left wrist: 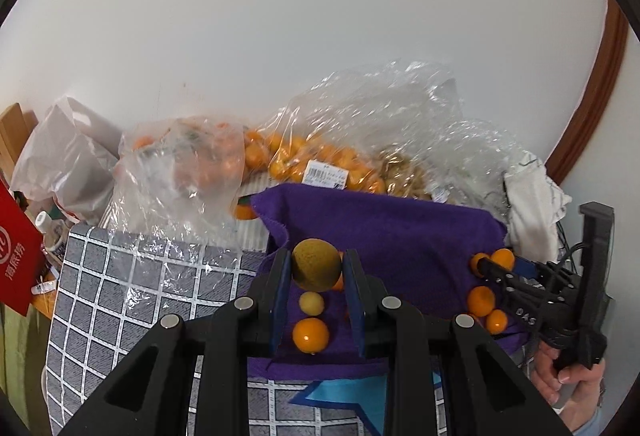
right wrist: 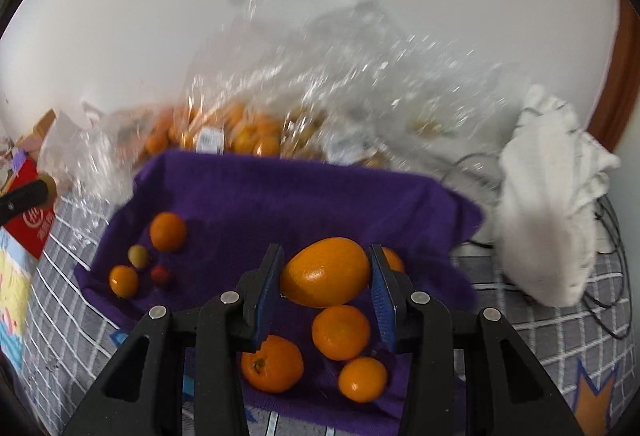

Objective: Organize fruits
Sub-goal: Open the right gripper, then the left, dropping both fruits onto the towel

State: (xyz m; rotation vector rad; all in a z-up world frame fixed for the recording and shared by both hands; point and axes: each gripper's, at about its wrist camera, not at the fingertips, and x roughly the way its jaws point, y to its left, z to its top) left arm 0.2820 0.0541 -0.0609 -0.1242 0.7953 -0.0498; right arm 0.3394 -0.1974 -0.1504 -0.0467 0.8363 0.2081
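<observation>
My left gripper (left wrist: pixel 316 266) is shut on a round brown-green fruit (left wrist: pixel 316 265), held above the purple cloth (left wrist: pixel 384 232). Below it lie a small yellow fruit (left wrist: pixel 311 303) and an orange kumquat (left wrist: pixel 310 335). My right gripper (right wrist: pixel 325 272) is shut on an oval orange fruit (right wrist: pixel 325 273) above the same purple cloth (right wrist: pixel 280 196). Under it lie three oranges (right wrist: pixel 341 332). At the cloth's left are two oranges (right wrist: pixel 168 231), a small yellow fruit (right wrist: pixel 138 256) and a small red fruit (right wrist: pixel 162 276). The right gripper also shows in the left wrist view (left wrist: pixel 486 266), by several oranges (left wrist: pixel 481 301).
Clear plastic bags of oranges (left wrist: pixel 320 160) and brown fruit (left wrist: pixel 404 176) stand behind the cloth against the white wall. A white towel (right wrist: pixel 548 204) and black cables (right wrist: pixel 612 236) lie at the right. A red box (left wrist: pixel 18 260) is at the left. A grey checked mat (left wrist: pixel 120 296) covers the table.
</observation>
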